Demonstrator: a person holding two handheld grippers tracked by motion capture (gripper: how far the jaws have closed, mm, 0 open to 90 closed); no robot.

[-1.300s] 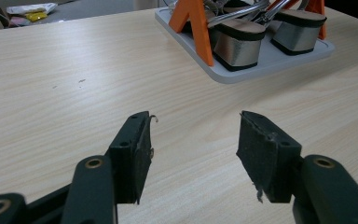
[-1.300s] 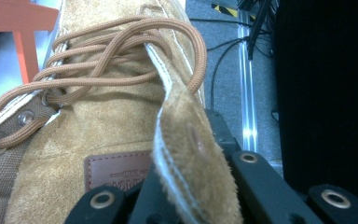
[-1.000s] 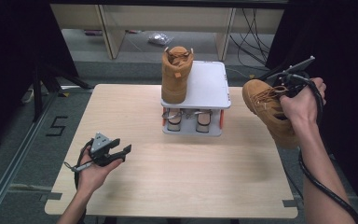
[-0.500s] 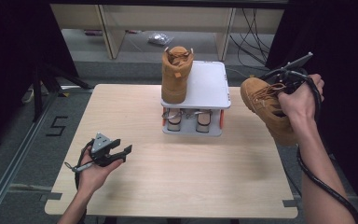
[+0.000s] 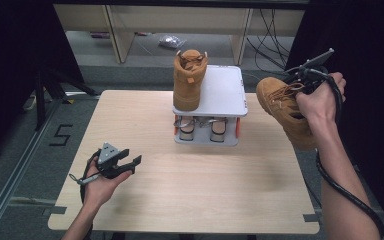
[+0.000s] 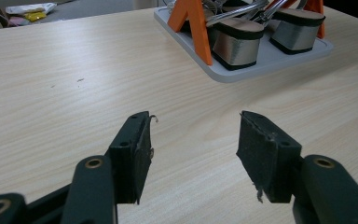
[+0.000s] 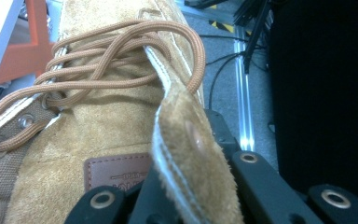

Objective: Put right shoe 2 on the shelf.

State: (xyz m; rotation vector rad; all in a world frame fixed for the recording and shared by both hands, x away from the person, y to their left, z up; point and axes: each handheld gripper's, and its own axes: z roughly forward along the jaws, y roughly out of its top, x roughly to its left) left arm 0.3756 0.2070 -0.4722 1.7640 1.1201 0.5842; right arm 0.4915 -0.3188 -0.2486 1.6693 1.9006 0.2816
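A tan lace-up boot (image 5: pixel 189 80) stands upright on the left of the white top shelf (image 5: pixel 225 90) of a small rack. A matching boot (image 5: pixel 285 112) hangs tilted in the air to the right of the rack, beyond the table's right edge. My right gripper (image 5: pixel 307 82) is shut on it. In the right gripper view the jaws pinch the suede collar flap (image 7: pixel 186 140) beside the laces (image 7: pixel 121 56). My left gripper (image 5: pixel 130 164) rests low over the table's front left, open with nothing between its pads (image 6: pixel 133 149).
On the rack's lower tray (image 6: pixel 270 63) stands a pair of silver block-heeled shoes (image 5: pixel 200 129) between orange legs (image 6: pixel 196 28). The wooden table (image 5: pixel 190 190) is bare in front. Shelving and cables lie on the floor behind and to the right.
The right hand has lifted the held boot slightly up and left, toward the rack. The left gripper has stayed where it was.
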